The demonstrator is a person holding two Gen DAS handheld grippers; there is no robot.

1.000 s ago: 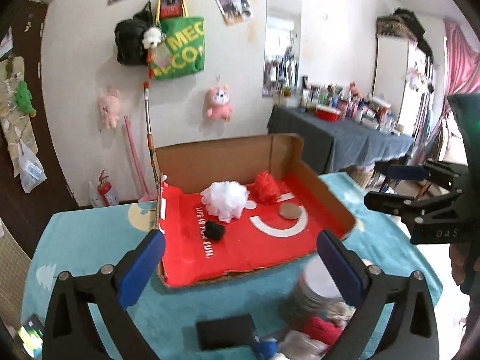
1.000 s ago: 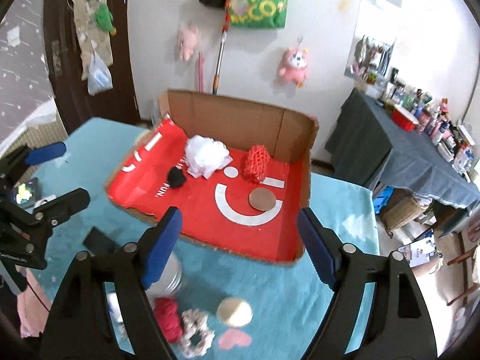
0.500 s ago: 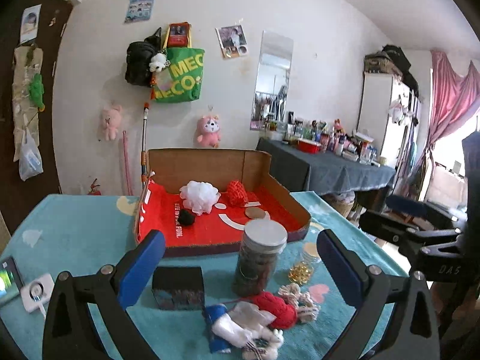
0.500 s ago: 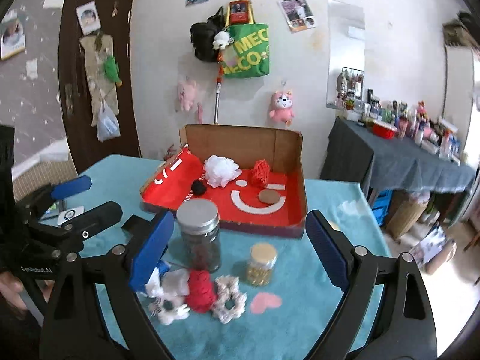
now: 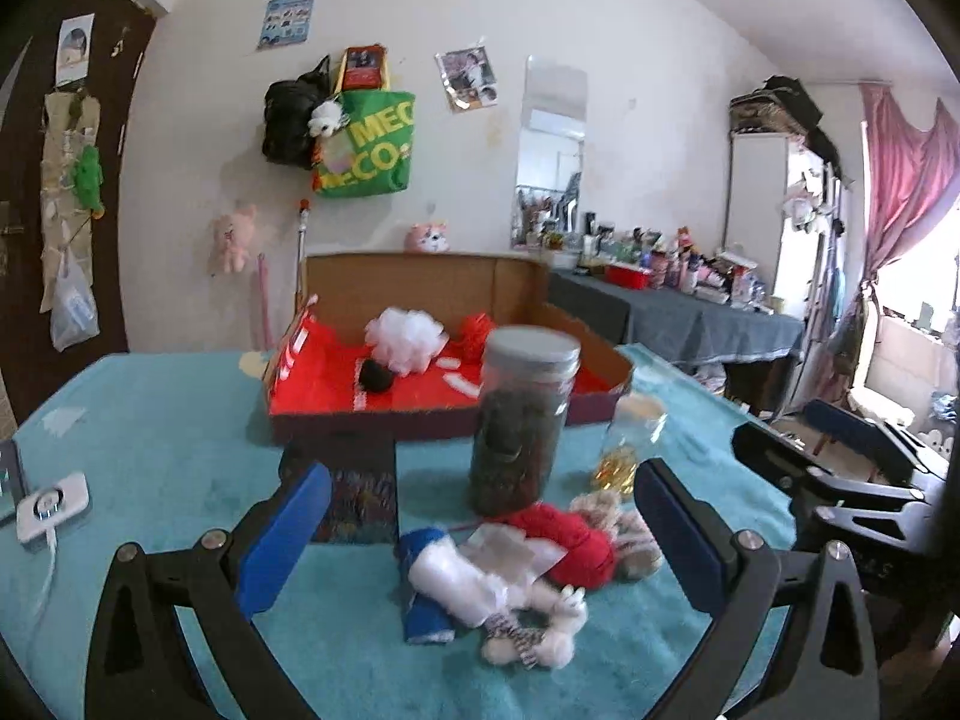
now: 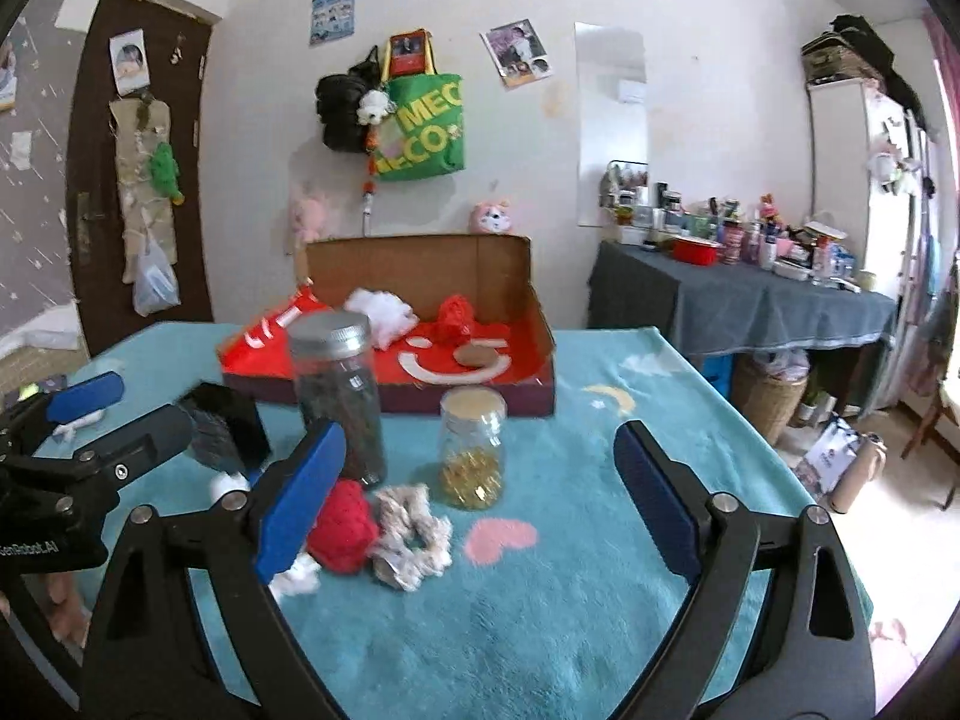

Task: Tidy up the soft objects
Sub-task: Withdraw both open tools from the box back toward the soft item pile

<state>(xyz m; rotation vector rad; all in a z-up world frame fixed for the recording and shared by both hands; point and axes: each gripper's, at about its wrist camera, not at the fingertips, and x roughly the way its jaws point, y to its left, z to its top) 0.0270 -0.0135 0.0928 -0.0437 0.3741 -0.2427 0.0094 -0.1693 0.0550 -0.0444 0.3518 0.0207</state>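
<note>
In the lower middle of the left wrist view, a small heap of soft things lies on the teal table [image 5: 180, 420]: a red knitted ball [image 5: 570, 540], a cream scrunchie [image 5: 606, 510], a white plush piece [image 5: 456, 582] over a blue cloth [image 5: 423, 618], and a striped fuzzy bit nearest the camera. The left gripper [image 5: 480, 516] hangs over that heap with its fingers wide apart and nothing between them. The right gripper [image 6: 480, 468] is likewise spread and empty; in its view the red ball and scrunchie sit low and left of centre, partly behind its left finger [image 6: 297, 498].

Just behind the heap stand a tall dark jar [image 5: 522, 414] and a small jar of yellow capsules [image 6: 471, 450], with a dark box [image 5: 360, 492] to the left of them. Further up the frame is the red-lined cardboard box [image 5: 444, 414], already holding a white pom-pom [image 5: 405, 336], a red net ball [image 6: 453, 315] and a small black ball [image 5: 375, 375].

I'd judge the step is picking one soft piece for the box. The red ball looks the cleanest target: come straight down, close gently across its middle, and lift clear before travelling, since both jars stand in the path and would tip easily. The scrunchie touches it, so it may drag along.
</note>
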